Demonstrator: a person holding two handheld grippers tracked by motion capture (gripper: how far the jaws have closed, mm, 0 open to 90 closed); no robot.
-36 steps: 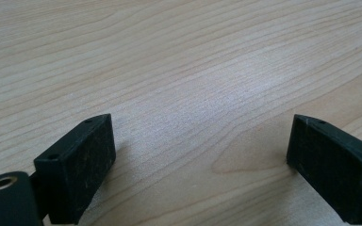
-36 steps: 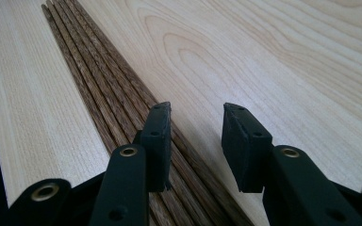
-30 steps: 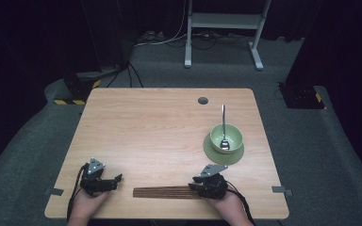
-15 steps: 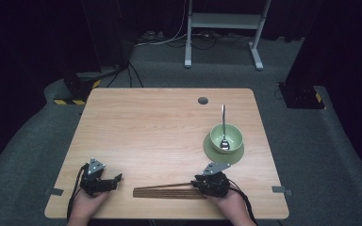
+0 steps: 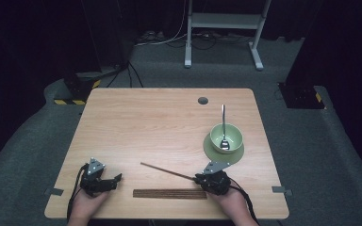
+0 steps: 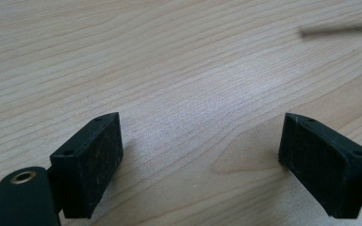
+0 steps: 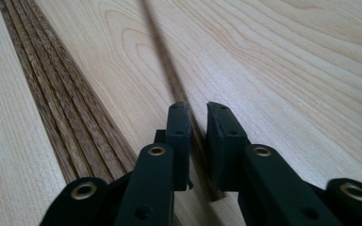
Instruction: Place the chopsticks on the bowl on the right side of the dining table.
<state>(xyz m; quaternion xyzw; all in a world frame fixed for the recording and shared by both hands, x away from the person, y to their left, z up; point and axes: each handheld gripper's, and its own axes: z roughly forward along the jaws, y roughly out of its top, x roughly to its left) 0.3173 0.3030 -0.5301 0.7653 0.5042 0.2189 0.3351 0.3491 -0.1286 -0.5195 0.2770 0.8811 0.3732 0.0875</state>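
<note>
Wooden table (image 5: 136, 122): right tool (image 7: 198, 113) just closed, pinching 1 chopstick (image 5: 167, 171); left tool (image 6: 200, 155) gapes empty.

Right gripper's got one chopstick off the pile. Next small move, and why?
Probably lift it clear: the right gripper is shut on the single chopstick, angled away from the bundle of chopsticks; the left gripper is open, idle.

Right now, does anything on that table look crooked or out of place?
One chopstick slants away from the neat row of chopsticks near the table's front edge, pinched at one end by the right gripper. Everything else looks tidy.
</note>
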